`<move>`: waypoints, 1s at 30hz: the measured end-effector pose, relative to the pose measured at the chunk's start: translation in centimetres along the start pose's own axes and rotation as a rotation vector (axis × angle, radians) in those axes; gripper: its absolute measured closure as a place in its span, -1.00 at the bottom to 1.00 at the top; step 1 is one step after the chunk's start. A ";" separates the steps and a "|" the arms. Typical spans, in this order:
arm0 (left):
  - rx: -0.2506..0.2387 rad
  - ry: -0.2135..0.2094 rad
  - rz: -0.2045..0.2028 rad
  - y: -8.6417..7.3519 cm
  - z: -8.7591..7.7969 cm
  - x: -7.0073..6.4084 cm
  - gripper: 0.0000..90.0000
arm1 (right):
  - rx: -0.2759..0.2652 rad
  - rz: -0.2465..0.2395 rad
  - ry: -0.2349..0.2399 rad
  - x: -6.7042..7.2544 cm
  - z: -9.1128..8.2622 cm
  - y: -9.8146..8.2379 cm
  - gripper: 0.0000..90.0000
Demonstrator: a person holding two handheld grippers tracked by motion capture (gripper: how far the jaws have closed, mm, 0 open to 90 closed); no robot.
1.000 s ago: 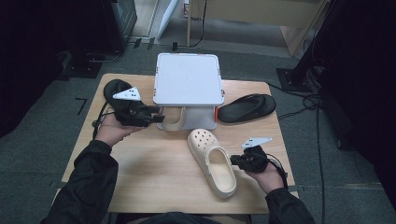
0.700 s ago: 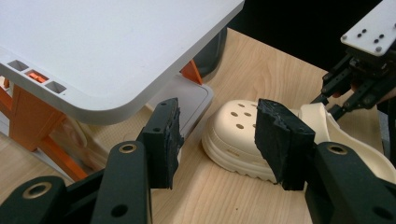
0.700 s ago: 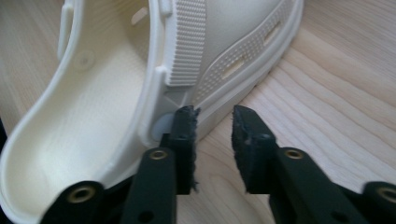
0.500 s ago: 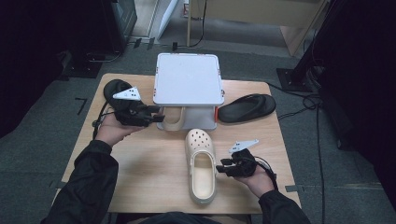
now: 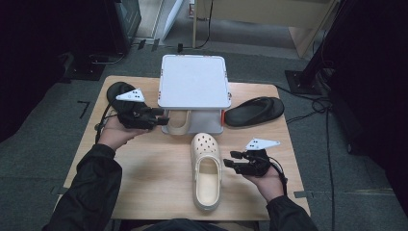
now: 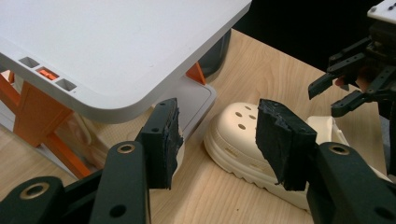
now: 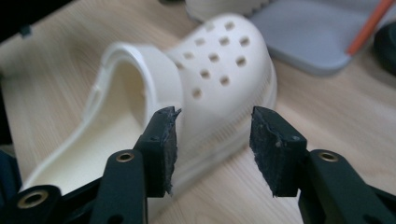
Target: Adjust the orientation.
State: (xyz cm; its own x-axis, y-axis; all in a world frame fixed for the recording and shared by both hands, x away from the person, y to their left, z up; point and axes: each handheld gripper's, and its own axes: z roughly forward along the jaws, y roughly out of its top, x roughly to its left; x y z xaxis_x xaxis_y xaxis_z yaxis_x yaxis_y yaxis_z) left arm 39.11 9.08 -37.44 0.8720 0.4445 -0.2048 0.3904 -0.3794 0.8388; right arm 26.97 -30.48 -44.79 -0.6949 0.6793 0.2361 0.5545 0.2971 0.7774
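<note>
Since a second ago we have swung the cream clog [image 5: 207, 172] straight, toe toward the white rack [image 5: 194, 81], and our right tool [image 5: 231, 160] has just been opening, now apart beside it. Our left tool [image 5: 163, 115] waits apart and empty by the rack's lower shelf, where the clog's mate [image 5: 179, 124] sits.

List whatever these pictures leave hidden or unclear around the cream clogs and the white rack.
- Second cream clog: high view, the white rack top covers most of it.
- Black shoe: high view, partly behind the left gripper.
- Loose cream clog: right gripper view, blurred, heel cut off by the edge.
</note>
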 end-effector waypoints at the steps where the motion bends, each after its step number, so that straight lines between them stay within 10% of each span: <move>1: -0.002 -0.001 -0.003 0.0 0.0 0.0 0.10 | -0.016 -0.008 0.005 0.4 0.1 0.3 0.11; 8: -0.031 0.035 -0.008 1.9 -0.5 0.3 0.04 | -0.032 -0.048 0.038 2.3 1.8 1.3 0.00; 15: -0.042 0.054 -0.035 3.8 0.1 2.5 0.06 | 0.012 -0.093 -0.057 3.7 4.9 1.5 -0.01; 30: -0.033 0.048 -0.071 3.0 1.9 4.6 0.15 | 0.020 -0.083 -0.153 2.8 6.4 1.5 -0.16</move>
State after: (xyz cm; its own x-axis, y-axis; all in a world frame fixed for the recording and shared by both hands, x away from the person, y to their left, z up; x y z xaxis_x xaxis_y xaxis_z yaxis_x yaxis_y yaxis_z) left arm 44.84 8.39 -36.82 0.8268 0.5084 -0.2407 0.4405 -0.3190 0.8391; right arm 28.76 -23.87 -46.68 -0.6618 0.7455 0.0793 0.5083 0.3685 0.7784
